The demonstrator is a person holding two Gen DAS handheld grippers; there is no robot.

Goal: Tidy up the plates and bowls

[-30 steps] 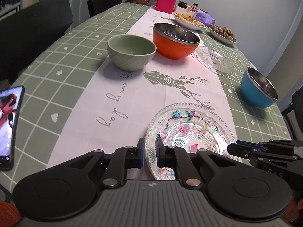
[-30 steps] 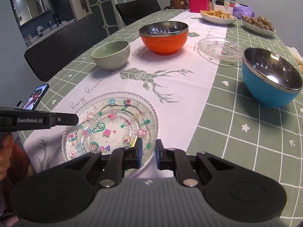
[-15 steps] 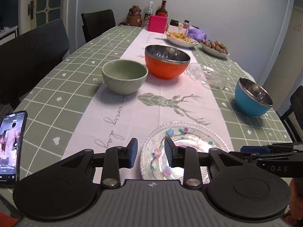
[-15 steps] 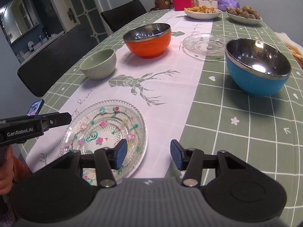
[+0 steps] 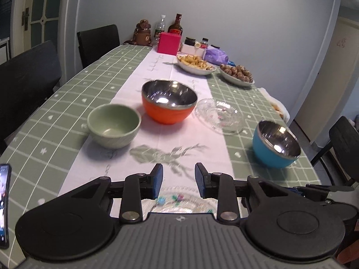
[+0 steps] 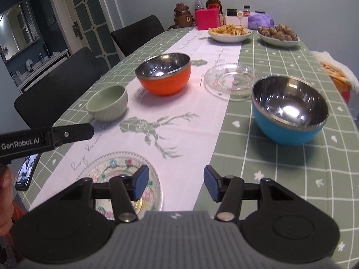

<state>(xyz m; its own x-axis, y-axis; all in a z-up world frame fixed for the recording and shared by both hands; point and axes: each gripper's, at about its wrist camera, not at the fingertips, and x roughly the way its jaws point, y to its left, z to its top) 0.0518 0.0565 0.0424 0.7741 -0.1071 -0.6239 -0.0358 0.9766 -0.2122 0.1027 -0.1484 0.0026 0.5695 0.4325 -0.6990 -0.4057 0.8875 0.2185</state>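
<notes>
A flowered glass plate (image 6: 116, 170) lies on the white runner at the near edge; in the left wrist view only its far rim (image 5: 179, 196) shows under the fingers. A green bowl (image 5: 114, 125) (image 6: 107, 105), an orange steel-lined bowl (image 5: 168, 100) (image 6: 163, 74), a second glass plate (image 5: 218, 114) (image 6: 231, 79) and a blue steel-lined bowl (image 5: 277, 146) (image 6: 289, 109) stand farther along. My left gripper (image 5: 178, 180) is open and empty above the near plate. My right gripper (image 6: 176, 182) is open and empty just right of that plate.
A phone (image 6: 27, 170) lies at the near left table edge. Two dishes of food (image 6: 230, 32) (image 6: 278, 37), a pink box (image 6: 207, 19), bottles and jars stand at the far end. Black chairs (image 6: 60, 85) line the left side. A bag of snacks (image 6: 336, 74) sits at right.
Both grippers have opened from shut on the near plate's rim and have drawn back and tilted up. The plate lies on the runner.
</notes>
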